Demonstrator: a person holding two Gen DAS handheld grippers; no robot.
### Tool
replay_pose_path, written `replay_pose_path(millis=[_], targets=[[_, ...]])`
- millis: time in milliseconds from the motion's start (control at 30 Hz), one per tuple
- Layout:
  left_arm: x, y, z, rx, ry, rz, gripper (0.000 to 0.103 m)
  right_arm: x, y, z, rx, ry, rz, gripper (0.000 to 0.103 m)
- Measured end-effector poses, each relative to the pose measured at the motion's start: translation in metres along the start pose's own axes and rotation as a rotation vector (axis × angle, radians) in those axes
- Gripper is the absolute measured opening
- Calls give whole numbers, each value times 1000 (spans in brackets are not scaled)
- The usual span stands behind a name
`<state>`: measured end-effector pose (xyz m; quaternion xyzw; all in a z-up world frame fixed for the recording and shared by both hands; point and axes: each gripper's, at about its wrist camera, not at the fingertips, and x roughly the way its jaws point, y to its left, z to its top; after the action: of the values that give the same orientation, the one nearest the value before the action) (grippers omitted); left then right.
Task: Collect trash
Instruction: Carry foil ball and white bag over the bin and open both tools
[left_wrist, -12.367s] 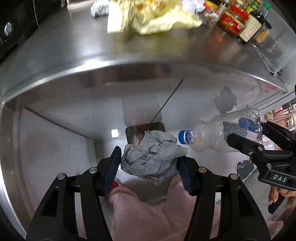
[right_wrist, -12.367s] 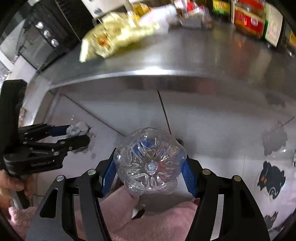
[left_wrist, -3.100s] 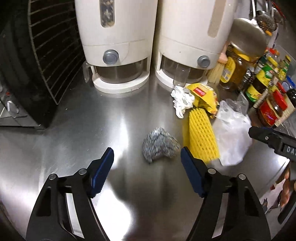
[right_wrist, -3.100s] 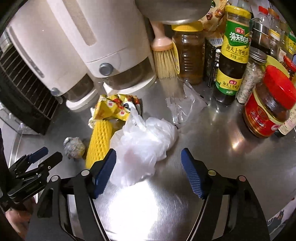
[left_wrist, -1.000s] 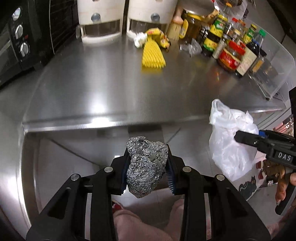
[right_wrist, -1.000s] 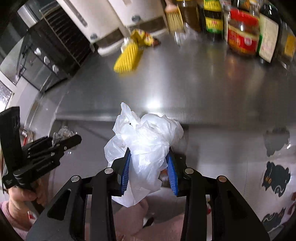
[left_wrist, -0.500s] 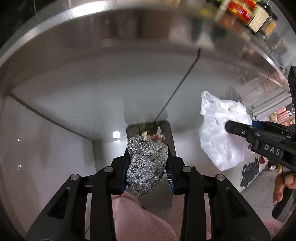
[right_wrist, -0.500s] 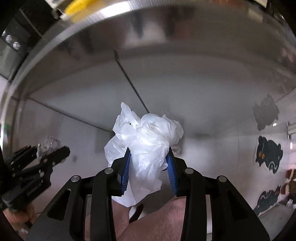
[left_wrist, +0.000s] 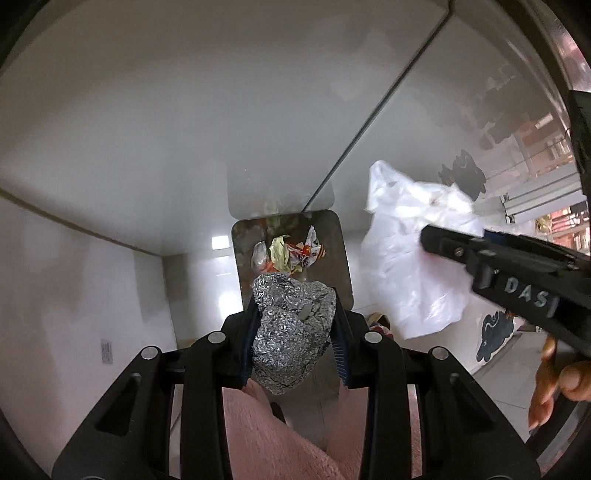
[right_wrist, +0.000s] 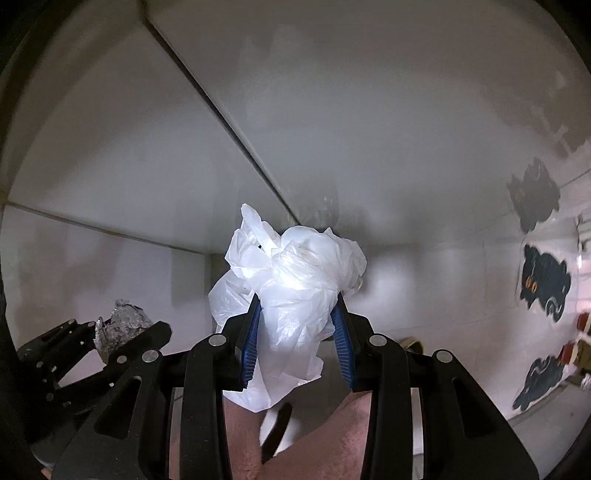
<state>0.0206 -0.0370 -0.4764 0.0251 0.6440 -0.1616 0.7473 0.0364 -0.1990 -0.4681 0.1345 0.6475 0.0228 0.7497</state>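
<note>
Both tools loaded, held over one open trash bin.

One metal trash bin (left_wrist: 340, 258) stands on the floor against the cabinet front; inside it lie several crumpled wrappers (left_wrist: 291, 253), count uncertain. Left tool (left_wrist: 294, 328) is clamped on one crumpled foil ball (left_wrist: 291, 328), directly above the bin's near edge. Right tool (right_wrist: 295, 339) is clamped on one bunched white plastic bag (right_wrist: 291, 291), just beside the bin's right edge. Cat stickers (right_wrist: 543, 280) mark the cabinet front.
</note>
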Motion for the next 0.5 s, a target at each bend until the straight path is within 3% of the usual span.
replay_pose_path(millis=[367, 500], targets=[[14, -2, 11, 16, 11, -24, 33, 6, 2, 14, 44, 27, 29, 44], [13, 0, 17, 12, 6, -18, 42, 5, 2, 17, 47, 21, 30, 55]])
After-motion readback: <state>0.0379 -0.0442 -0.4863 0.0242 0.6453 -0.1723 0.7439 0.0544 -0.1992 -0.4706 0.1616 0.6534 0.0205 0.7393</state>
